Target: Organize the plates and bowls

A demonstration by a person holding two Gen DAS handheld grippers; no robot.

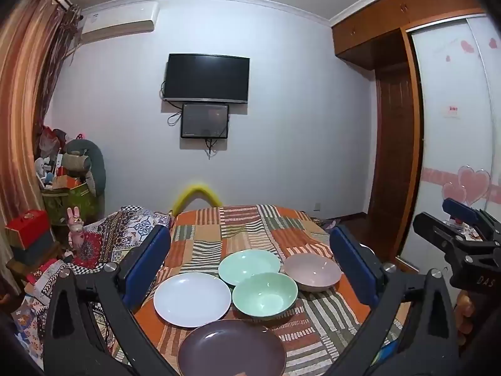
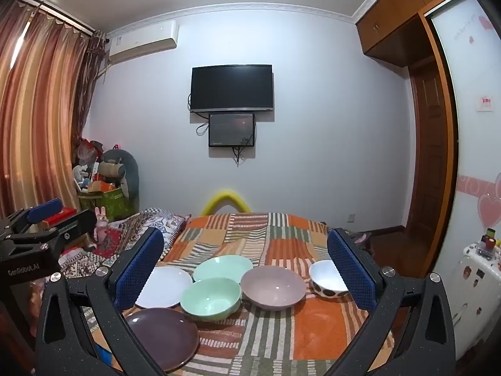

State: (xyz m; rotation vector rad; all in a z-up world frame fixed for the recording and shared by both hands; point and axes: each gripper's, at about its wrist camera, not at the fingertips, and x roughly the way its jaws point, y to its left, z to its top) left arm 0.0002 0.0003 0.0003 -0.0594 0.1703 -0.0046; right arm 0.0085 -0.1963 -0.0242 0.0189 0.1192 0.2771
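Several dishes sit close together on a striped patchwork cloth (image 1: 238,225). There is a white plate (image 1: 192,299), a pale green plate (image 1: 249,266), a pale green bowl (image 1: 264,294), a pinkish-grey bowl (image 1: 313,271) and a dark purple plate (image 1: 231,349). My left gripper (image 1: 249,230) hovers open above and short of them, holding nothing. In the right wrist view a white bowl with dark dots (image 2: 327,280) stands right of the pinkish-grey bowl (image 2: 273,286), beside the green bowl (image 2: 210,297). My right gripper (image 2: 245,233) is open and empty too.
A rumpled patterned blanket (image 1: 119,235) lies left of the cloth, with a toy rabbit (image 1: 75,228) and piled clutter (image 1: 69,181) beyond. A wooden wardrobe (image 1: 394,156) and a white cabinet (image 2: 469,275) stand to the right. A yellow foam arch (image 1: 197,192) rises behind the cloth.
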